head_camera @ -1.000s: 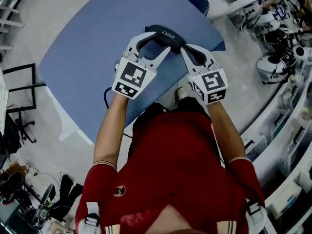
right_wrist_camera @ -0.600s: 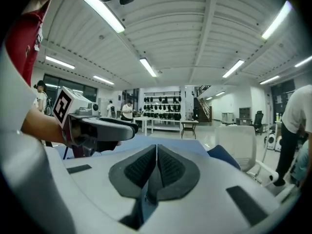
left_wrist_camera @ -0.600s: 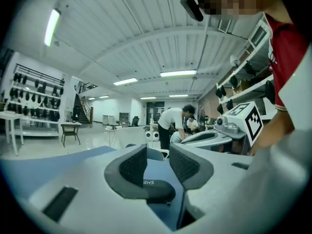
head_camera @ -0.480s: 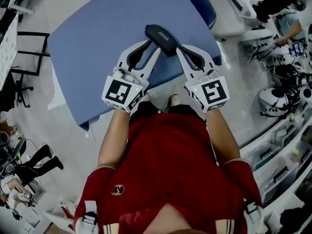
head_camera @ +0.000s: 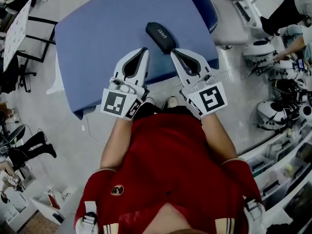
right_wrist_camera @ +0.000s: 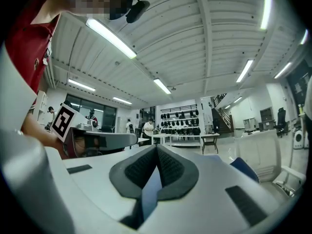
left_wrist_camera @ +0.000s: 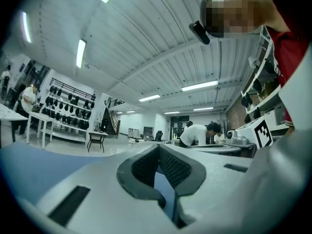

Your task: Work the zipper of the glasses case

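The black glasses case (head_camera: 161,36) lies slantwise on the blue table (head_camera: 97,48), close to its near edge, and nothing touches it. My left gripper (head_camera: 143,50) hangs just short of the case on its near left; its jaws have just been closing and stand shut with nothing between them. My right gripper (head_camera: 174,52) is on the case's near right, likewise just closed and empty. In the left gripper view the left gripper (left_wrist_camera: 158,147) points level across the room, its dark pads meeting. The right gripper view shows the right gripper (right_wrist_camera: 157,149) the same way. Neither gripper view shows the case.
The table's near edge (head_camera: 161,79) runs under both grippers. A white seat (head_camera: 229,6) stands past the table's right corner. Black chairs (head_camera: 19,57) stand at the left. Benches with equipment (head_camera: 278,106) and people fill the right side.
Both grippers have let go of the case and drawn back toward the person. The left jaws, wide round the case's end a second ago, have shut. The case now rests free on the table.
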### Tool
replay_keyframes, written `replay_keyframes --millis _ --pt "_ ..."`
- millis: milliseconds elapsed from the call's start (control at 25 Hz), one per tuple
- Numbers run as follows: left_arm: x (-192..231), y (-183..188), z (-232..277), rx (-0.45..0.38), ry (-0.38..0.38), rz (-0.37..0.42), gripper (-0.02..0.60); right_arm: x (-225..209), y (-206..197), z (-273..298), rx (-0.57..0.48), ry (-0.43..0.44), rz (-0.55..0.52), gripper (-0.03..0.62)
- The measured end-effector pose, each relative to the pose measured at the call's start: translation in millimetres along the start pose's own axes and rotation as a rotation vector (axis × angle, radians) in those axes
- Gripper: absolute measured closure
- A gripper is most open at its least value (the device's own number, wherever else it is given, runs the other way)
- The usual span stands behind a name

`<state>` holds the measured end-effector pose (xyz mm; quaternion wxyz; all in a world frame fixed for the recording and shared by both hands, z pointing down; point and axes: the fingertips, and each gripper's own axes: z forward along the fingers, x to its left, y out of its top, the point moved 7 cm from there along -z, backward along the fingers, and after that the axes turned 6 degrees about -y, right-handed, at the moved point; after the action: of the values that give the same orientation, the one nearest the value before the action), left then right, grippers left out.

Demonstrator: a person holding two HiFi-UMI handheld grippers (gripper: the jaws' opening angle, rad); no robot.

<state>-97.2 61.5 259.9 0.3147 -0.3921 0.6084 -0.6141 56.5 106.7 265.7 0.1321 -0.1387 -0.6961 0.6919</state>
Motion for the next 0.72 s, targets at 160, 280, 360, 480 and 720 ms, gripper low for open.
replay_keyframes --millis 160,280,360,480,720 --pt "3 6 -9 -0.031 0.008 0.001 0.574 10 3 3 -0.026 0.008 0.018 0.595" --pt "6 11 -15 -0.045 -0.003 0.006 0.574 18 7 5 -0.037 0.004 0.014 0.597" --pt "8 11 -18 -0.049 -0.011 0.004 0.574 23 7 5 -0.041 0.002 0.007 0.597" --pt "8 6 -13 -0.054 -0.024 -0.001 0.574 21 1 4 -0.038 -0.004 -0.001 0.597" --pt "15 4 -14 -0.045 -0.062 -0.007 0.574 31 -3 9 -0.030 -0.033 -0.015 0.597"
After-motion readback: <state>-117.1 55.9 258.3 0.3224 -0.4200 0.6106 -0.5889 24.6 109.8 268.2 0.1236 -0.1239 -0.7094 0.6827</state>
